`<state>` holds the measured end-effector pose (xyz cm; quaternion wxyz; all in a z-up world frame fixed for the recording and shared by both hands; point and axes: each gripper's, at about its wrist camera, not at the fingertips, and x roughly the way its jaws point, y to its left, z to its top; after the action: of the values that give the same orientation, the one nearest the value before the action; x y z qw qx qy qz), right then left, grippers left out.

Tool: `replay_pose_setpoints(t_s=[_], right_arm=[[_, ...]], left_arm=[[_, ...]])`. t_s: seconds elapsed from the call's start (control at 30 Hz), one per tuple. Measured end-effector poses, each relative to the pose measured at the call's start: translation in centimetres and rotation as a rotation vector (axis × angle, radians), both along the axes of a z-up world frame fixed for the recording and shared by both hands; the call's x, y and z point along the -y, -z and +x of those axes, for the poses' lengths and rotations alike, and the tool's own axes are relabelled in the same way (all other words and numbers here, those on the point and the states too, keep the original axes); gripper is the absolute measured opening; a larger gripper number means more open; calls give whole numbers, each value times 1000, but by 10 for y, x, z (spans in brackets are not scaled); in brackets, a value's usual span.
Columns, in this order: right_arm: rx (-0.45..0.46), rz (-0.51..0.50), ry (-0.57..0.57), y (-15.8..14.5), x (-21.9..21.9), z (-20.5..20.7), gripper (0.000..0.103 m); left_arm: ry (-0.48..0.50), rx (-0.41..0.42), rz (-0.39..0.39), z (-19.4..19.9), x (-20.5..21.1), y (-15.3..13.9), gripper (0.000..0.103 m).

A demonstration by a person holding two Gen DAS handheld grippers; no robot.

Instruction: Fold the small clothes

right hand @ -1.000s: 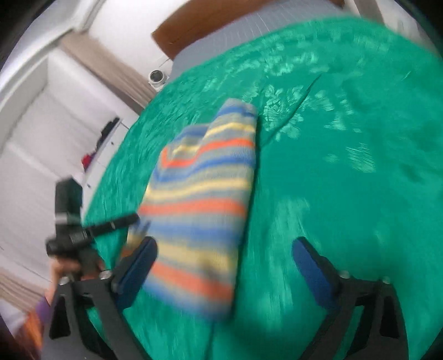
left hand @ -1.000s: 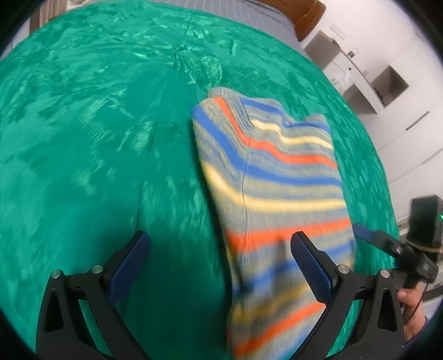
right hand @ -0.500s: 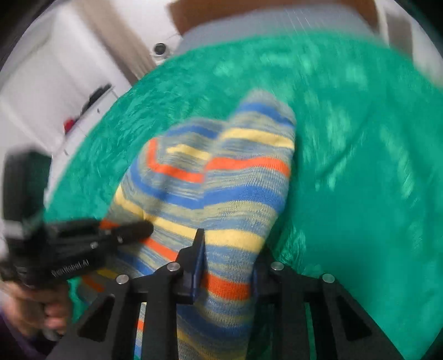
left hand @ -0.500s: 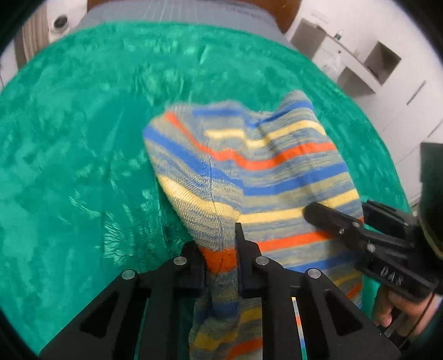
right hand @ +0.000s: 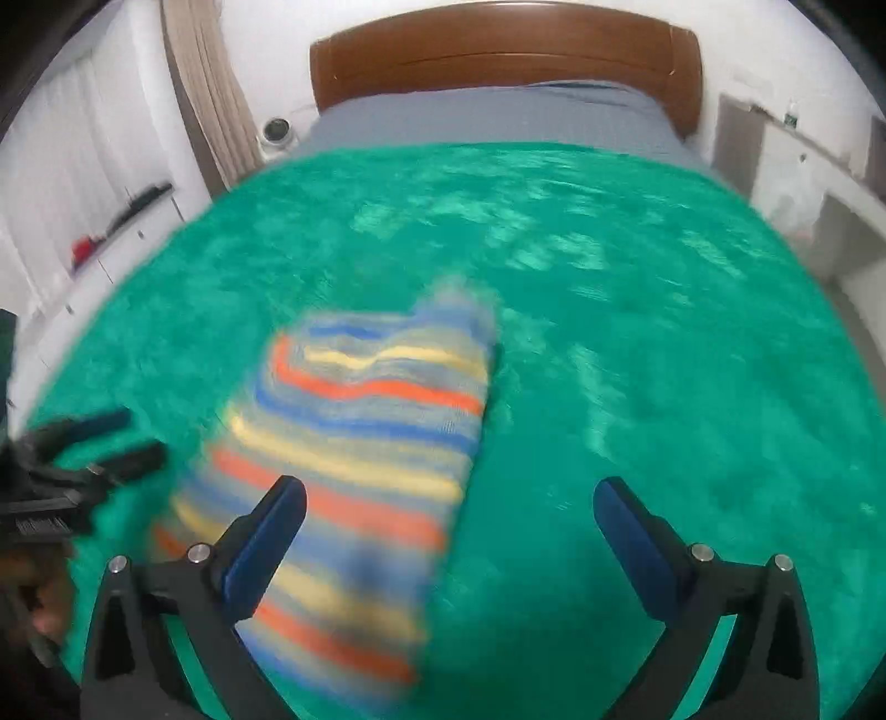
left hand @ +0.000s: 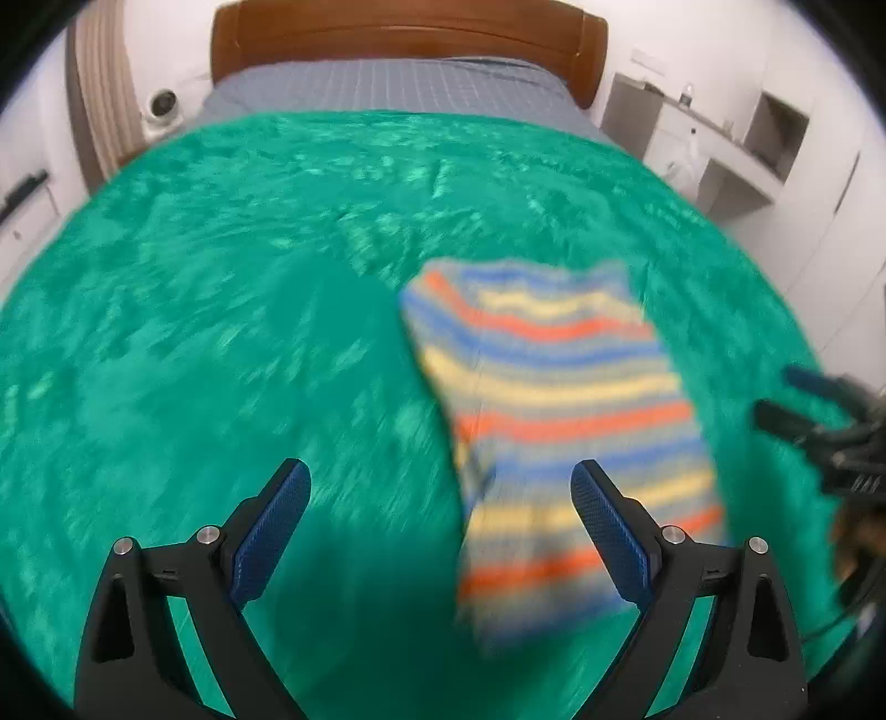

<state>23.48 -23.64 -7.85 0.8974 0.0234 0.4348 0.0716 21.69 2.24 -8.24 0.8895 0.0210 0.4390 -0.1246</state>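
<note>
A small knitted garment with blue, orange and yellow stripes lies on the green blanket, blurred by motion. It also shows in the right wrist view. My left gripper is open and empty, with the garment's left edge between its fingers. My right gripper is open and empty, its left finger over the garment. Each gripper shows at the edge of the other's view: the right gripper and the left gripper.
The green blanket covers a bed with a grey sheet and a brown headboard at the far end. White cabinets stand to the right and a curtain and a low cabinet to the left.
Half a second ago both grippers were shut on the garment's near edge. Both have now opened and let go, and have pulled back and up. The garment lies on the blanket.
</note>
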Motion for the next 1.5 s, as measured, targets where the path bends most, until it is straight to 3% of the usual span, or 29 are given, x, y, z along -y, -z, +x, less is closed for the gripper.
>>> replay_pose_setpoints(t_s=[0.17,0.33,0.47,0.57,0.93,1.17,1.37,1.5], right_arm=[[15,-99,-16,-6,13,-71,102],[89,-69,-17,-36,0,-151,103],[132,-50,-8,-55,-18,-191,103],[134,-52,-8,-60,-27,-206,103],[150,-77,-17,-77,-45,-245,103],[231,-53,44,-94,-40,-265,103],[200,-27,54,-106,-41,-262,103],[201,-35,83,-113,-42,-261,103]], left_arm=[[-18,130,108,-73,-1,-16,100],[-79,157,122,-125,-2,-41,102],[-69,143,110,-161,3,-52,103],[-71,160,141,-184,8,-57,103],[-78,184,132,-218,14,-72,103],[-88,286,111,-239,13,-98,103],[-184,379,194,-250,15,-116,103],[-144,293,186,-241,17,-119,103]])
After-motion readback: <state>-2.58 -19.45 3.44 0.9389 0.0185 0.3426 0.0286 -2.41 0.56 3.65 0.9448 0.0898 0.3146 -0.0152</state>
